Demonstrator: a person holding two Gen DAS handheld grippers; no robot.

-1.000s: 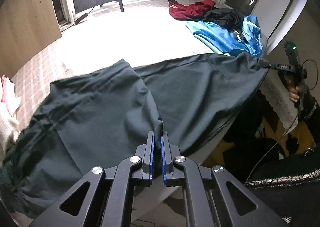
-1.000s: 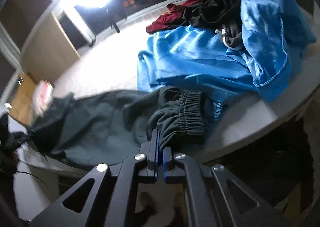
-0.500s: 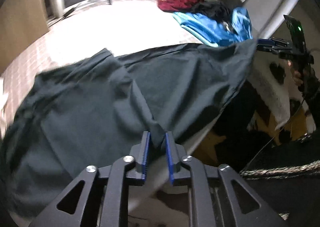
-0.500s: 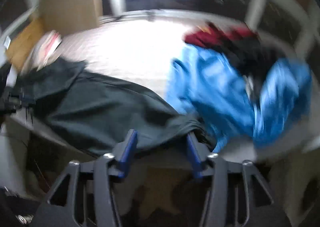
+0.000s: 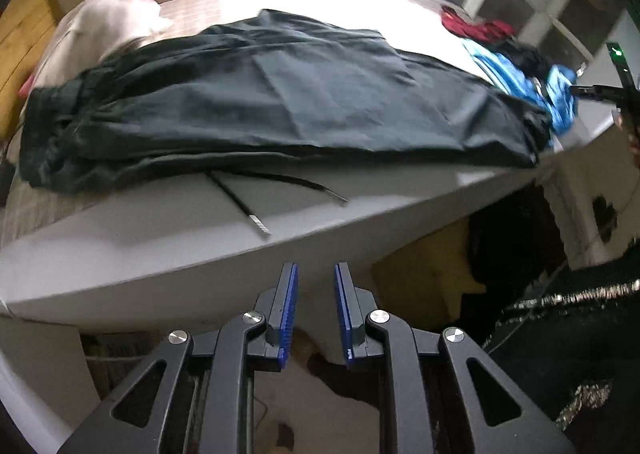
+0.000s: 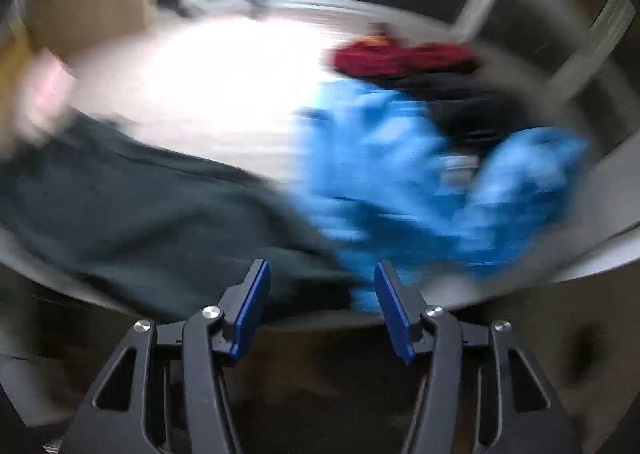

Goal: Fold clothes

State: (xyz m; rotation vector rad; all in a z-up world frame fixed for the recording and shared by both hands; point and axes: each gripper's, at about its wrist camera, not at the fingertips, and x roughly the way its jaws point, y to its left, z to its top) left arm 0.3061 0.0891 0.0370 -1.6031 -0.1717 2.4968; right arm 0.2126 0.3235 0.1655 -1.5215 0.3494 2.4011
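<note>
Table front strip (image 5: 168, 250) bare; drawstrings (image 5: 256, 219) cross it.

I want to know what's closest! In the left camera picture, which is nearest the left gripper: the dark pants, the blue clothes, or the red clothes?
From the left gripper:
1. Dark pants, spread straight ahead.
2. Blue clothes, farther back on the right.
3. Red clothes, farthest, by the window.

The trousers (image 5: 280, 93) ahead of the fingers were dark green-grey, on a white table (image 5: 160, 246). Beyond them lay bright blue clothing (image 6: 400, 173), a dark red garment (image 6: 400, 57) and a cream one (image 5: 112, 21).
</note>
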